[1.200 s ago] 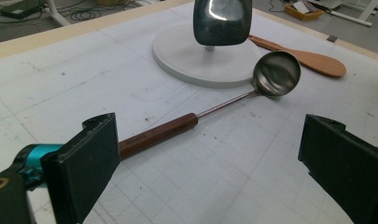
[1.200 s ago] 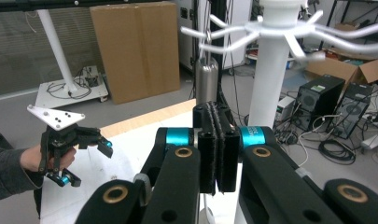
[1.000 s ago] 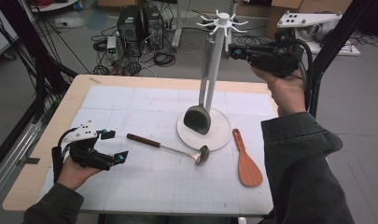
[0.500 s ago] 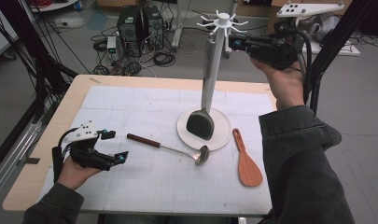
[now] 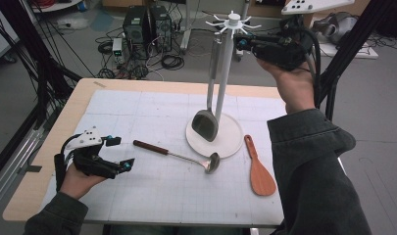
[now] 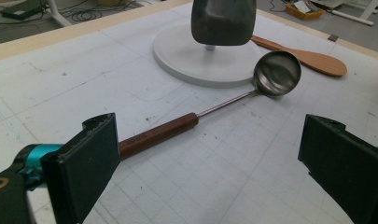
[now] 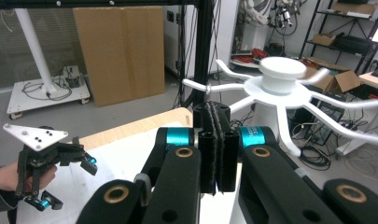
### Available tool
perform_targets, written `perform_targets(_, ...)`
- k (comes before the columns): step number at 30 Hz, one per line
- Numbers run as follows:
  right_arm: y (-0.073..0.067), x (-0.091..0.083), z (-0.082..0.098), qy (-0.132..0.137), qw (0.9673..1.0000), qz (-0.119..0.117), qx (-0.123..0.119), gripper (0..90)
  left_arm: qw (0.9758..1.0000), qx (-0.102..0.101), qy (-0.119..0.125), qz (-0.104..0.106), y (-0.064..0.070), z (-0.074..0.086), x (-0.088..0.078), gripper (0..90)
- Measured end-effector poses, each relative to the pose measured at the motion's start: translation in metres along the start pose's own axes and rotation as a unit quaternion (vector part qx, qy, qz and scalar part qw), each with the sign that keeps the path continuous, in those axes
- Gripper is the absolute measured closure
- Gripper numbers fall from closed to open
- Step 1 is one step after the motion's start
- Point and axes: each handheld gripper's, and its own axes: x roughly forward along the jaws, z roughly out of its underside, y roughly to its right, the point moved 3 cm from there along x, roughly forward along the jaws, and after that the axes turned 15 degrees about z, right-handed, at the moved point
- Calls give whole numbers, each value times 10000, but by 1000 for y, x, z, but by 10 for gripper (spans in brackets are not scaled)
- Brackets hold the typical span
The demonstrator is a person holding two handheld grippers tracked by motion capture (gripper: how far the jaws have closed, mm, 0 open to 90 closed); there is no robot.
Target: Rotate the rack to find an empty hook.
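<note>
My right hand-held gripper (image 5: 244, 42), clenched on the grey spatula's handle (image 5: 214, 54), has lifted it to the white rack's hooks (image 5: 234, 22); hanging follows.

You are wearing dark grey-green sleeves (image 5: 309, 161) with folded cuffs. Your left gripper (image 5: 118, 153) is showing a black frame, teal collars and a pale three-cornered plate with screws; your right gripper (image 7: 218, 154) is showing brass-ringed pivots.

No text, label, brand or number is legible on anything here.
</note>
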Motion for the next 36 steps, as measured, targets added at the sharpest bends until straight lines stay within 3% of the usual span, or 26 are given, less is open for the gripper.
perform_targets(13, -2, 1, 2, -55, 9997, 71, -213, 899, 10000, 6, 22, -33, 0, 0, -2, 59)
perform_targets(26, 21, -19, 16, -76, 9996, 251, 39, 899, 10000, 9, -22, -55, 0, 0, -1, 59)
perform_targets(36, 33, -17, 14, -85, 9991, 382, 174, 899, 10000, 3, -16, -43, -1, 0, -1, 59)
